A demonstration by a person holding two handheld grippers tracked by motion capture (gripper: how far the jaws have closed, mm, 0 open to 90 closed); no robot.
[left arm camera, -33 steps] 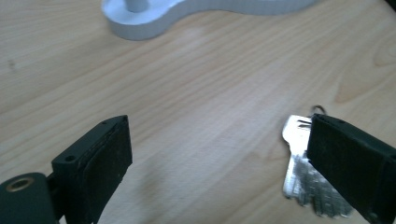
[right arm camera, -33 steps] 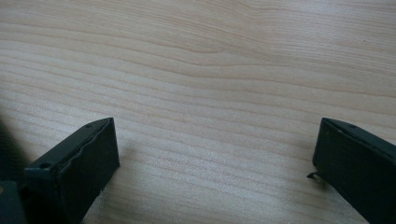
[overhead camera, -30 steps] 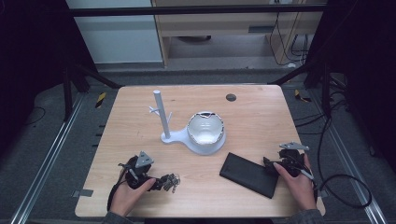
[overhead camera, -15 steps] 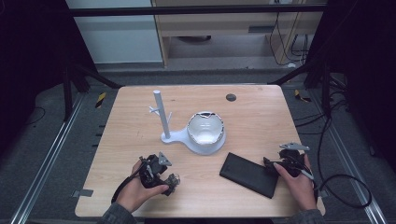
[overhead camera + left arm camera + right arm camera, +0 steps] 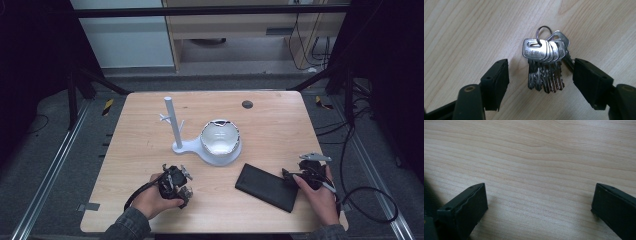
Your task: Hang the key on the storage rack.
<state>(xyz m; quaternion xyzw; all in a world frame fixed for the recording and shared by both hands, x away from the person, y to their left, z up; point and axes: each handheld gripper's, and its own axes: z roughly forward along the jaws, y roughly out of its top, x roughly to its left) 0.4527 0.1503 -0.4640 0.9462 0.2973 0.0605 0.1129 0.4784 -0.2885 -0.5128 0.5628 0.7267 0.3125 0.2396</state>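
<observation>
A bunch of silver keys (image 5: 544,65) on a ring lies flat on the wooden table. My left gripper (image 5: 541,75) straddles it and its jaws have just been closing. The right pad (image 5: 590,82) touches the outermost key, while the left pad (image 5: 496,82) stands clear of the bunch. In the high view the left gripper (image 5: 176,185) is near the table's front edge, with the keys (image 5: 187,192) under its tips. My right gripper (image 5: 292,176) rests at the front right by the end of a black flat case (image 5: 265,187). The right gripper (image 5: 540,195) is open over bare wood.
A white stand (image 5: 172,125) with a thin post and small side hooks rises mid-table. Its base carries a white bowl (image 5: 220,140). A small dark round spot (image 5: 247,104) marks the far side of the table (image 5: 280,130). Cables trail from both grippers.
My left hand has shifted right, from beside the keys to over them, and its jaws have narrowed around the bunch. The right hand has stayed put.
</observation>
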